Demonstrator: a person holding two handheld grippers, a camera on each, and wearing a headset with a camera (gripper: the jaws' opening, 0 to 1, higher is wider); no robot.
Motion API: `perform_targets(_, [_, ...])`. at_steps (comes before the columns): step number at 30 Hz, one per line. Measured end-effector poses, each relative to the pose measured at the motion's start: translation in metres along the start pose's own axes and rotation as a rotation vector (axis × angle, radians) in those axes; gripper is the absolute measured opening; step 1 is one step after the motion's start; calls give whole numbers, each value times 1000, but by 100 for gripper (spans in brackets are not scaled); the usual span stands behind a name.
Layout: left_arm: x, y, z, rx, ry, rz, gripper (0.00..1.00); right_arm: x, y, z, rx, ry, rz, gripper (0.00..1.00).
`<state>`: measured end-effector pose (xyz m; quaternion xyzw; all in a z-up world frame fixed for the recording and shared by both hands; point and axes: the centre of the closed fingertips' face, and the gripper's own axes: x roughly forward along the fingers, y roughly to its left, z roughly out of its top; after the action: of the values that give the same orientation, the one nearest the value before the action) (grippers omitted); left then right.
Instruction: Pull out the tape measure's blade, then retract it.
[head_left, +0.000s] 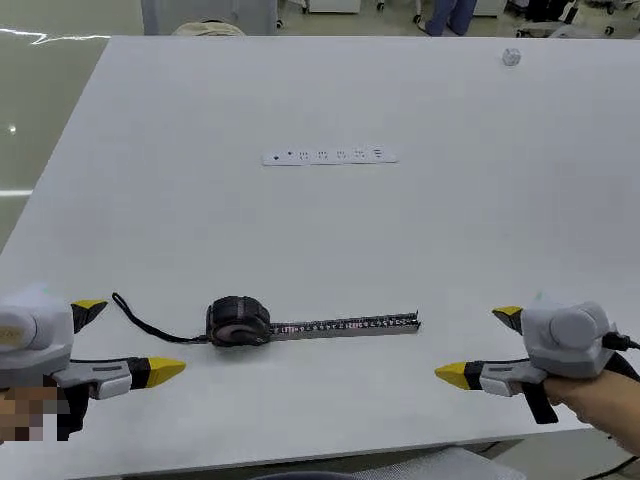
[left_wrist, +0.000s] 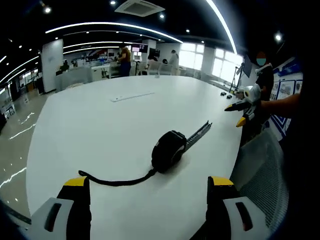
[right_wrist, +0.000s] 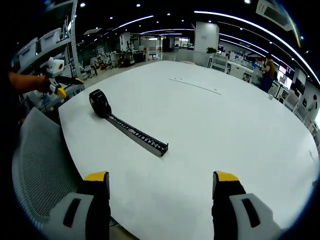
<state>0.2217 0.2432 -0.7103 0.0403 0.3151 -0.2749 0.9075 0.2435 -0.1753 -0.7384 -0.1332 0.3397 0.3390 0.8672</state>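
Currently the tape measure (head_left: 238, 321) lies near the table's (head_left: 320, 220) front edge, its blade (head_left: 345, 325) partly out towards the right gripper (head_left: 480, 344). The case looks hard and fairly weighty. The blade is probably thin and springy, best pinched at its tip. That gripper and the left gripper (head_left: 128, 338) flank it, both spread wide and empty.

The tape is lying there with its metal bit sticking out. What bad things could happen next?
1. The blade is out and neither gripper holds it; if it springs back it could whip into the case.
2. The left gripper and right gripper are both open and away; tugging the blade alone could drag the loose case across the table.
3. The strap lies near the left gripper and might snag.
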Motion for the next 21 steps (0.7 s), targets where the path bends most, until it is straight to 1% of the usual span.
perform_targets(1, [-4, 0, 0, -25, -20, 7, 94, -3, 1, -3, 2, -2, -4, 87])
perform_targets(4, [-13, 3, -2, -54, -45, 25, 95, -9, 5, -9, 14, 2, -4, 89])
perform_targets(6, [-19, 5, -5, -68, -55, 38, 96, -13, 10, -14, 15, 7, -6, 90])
perform_targets(9, [-26, 5, -10, -92, -63, 38, 99, -18, 14, -18, 3, 14, -11, 92])
perform_targets(11, [-31, 4, -14, -101, -64, 38, 100, -21, 16, -20, 8, 14, -6, 94])
perform_targets(13, [-34, 2, -17, -105, -66, 36, 100, -23, 15, -21, 16, 10, -11, 95])
perform_targets(14, [-35, 2, -20, -105, -61, 41, 100, -24, 15, -21, 30, 4, -13, 96])
perform_targets(15, [-35, 3, -26, -99, -45, 47, 100, -25, 15, -20, 38, -6, -11, 97])
perform_targets(16, [-36, 1, -31, -91, -29, 45, 100, -27, 15, -20, 51, -10, -23, 99])
perform_targets(17, [-36, -1, -33, -92, -28, 41, 100, -27, 15, -20, 47, -10, -21, 100])
perform_targets(21, [-39, -4, -40, -99, -23, 38, 100, -30, 15, -20, 48, -25, -28, 100])
